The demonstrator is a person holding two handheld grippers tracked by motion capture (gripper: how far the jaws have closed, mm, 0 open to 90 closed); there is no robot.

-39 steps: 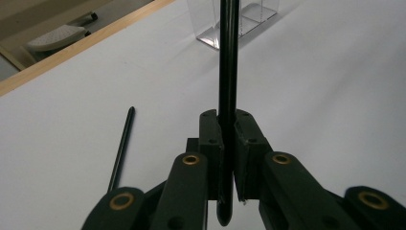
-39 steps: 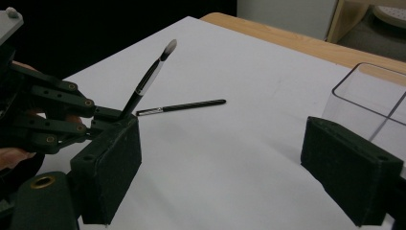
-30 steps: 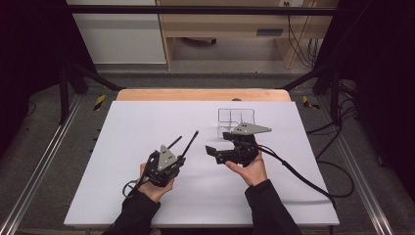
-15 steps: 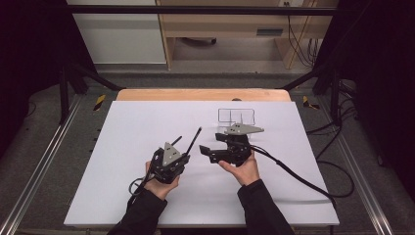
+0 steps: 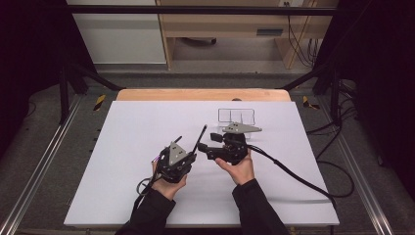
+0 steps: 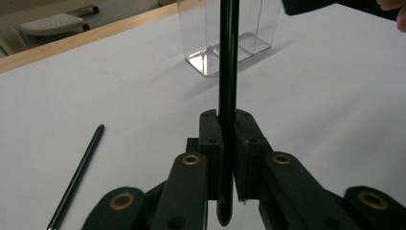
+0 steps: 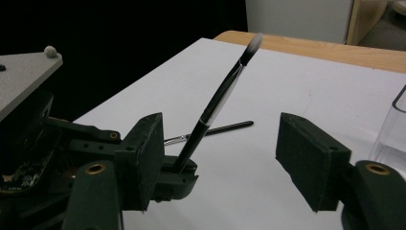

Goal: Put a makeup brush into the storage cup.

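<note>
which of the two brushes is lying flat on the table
The loose brush left of the left gripper lies flat on the white table. The other brush is clamped in that gripper, bristles angled up.

Showing black against a white table (image 5: 122, 147): left gripper (image 5: 188, 157) and right gripper (image 5: 208, 147), each wearing a grey plate and brass-coloured rivets. Standing out black-handled with a silver ferrule and white-tipped bristles, brush (image 7: 225, 91). Lying black, second brush (image 6: 76, 175). Gleaming clear, box (image 6: 225, 36). Edging the table, pale wood.
</note>
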